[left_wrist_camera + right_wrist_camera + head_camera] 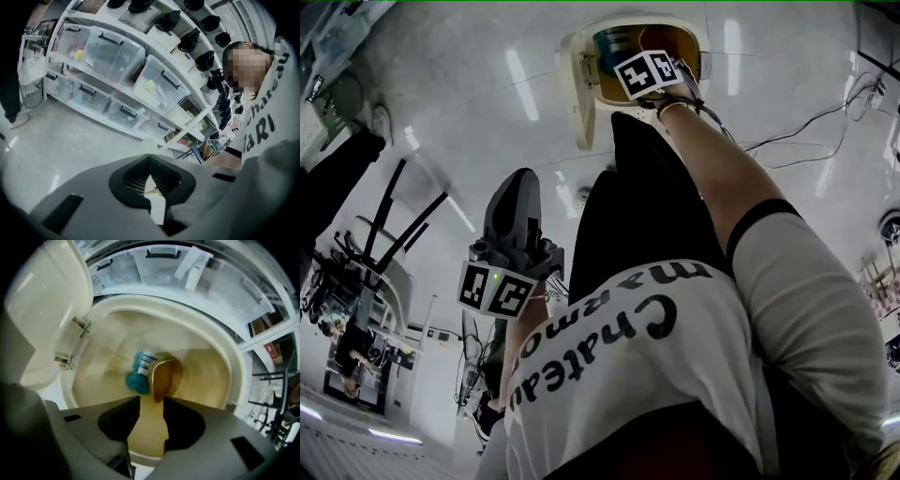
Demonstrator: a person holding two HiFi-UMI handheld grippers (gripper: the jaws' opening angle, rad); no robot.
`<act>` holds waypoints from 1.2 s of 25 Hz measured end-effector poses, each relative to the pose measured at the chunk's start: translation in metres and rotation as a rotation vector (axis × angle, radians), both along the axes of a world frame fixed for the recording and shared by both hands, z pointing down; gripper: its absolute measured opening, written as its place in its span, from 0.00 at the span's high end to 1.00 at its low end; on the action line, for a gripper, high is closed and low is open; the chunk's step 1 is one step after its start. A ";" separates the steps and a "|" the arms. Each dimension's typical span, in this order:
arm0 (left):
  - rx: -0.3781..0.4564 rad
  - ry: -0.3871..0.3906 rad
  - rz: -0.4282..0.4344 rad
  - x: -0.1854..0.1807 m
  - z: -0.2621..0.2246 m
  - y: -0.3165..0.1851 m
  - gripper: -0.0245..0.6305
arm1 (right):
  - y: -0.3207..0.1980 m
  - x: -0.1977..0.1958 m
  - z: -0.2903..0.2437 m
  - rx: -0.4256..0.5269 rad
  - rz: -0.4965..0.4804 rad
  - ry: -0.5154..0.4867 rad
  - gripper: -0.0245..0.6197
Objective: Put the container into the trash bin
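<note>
The cream trash bin stands on the floor with its lid swung up to the left. In the head view the bin lies at the top, under the outstretched right arm. My right gripper points straight down over the bin's mouth, open, with nothing between its fingers. Below it, inside the bin, a pale translucent container lies blurred beside a teal object with a white striped label. My left gripper is held away from the bin, its fingertips together on nothing.
White shelves with clear plastic boxes run behind the bin and also show as shelf boxes in the right gripper view. A basket lined with a white bag stands at their left end. Cables trail over the glossy floor.
</note>
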State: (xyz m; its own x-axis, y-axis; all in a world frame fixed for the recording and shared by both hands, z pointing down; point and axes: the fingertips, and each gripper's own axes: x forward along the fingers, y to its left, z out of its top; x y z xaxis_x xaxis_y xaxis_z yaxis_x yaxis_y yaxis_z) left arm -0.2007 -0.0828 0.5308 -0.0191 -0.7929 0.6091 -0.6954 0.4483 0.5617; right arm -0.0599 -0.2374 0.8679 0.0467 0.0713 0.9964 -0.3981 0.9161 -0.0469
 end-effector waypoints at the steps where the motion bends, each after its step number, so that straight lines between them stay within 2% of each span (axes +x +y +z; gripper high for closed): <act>1: 0.017 -0.005 -0.002 0.000 -0.009 -0.002 0.93 | 0.004 0.008 -0.011 -0.011 0.035 0.004 0.71; 4: 0.089 -0.033 0.007 -0.002 -0.041 -0.012 0.93 | 0.007 0.022 -0.049 -0.027 0.140 -0.019 0.71; 7: 0.167 -0.078 0.009 -0.009 -0.066 -0.021 0.93 | -0.006 0.023 -0.092 0.010 0.239 -0.083 0.73; 13: 0.303 -0.127 0.023 -0.019 -0.125 -0.037 0.93 | 0.002 0.024 -0.189 -0.039 0.476 -0.262 0.78; 16: 0.373 -0.136 0.048 -0.018 -0.152 -0.045 0.93 | -0.003 0.024 -0.238 -0.023 0.584 -0.357 0.84; 20: 0.501 -0.166 0.136 -0.011 -0.194 -0.064 0.93 | -0.026 0.011 -0.314 0.031 0.755 -0.574 0.87; 23: 0.571 -0.177 0.160 -0.001 -0.235 -0.055 0.93 | -0.020 0.009 -0.382 0.059 0.828 -0.748 0.88; 26: 0.656 -0.210 0.197 0.005 -0.283 -0.047 0.93 | -0.017 0.003 -0.460 0.051 0.900 -1.033 0.88; 28: 0.720 -0.233 0.212 0.005 -0.312 -0.038 0.93 | -0.014 0.002 -0.511 0.051 0.923 -1.215 0.89; 30: 0.775 -0.255 0.217 0.004 -0.337 -0.024 0.93 | -0.005 0.004 -0.552 0.086 0.887 -1.318 0.89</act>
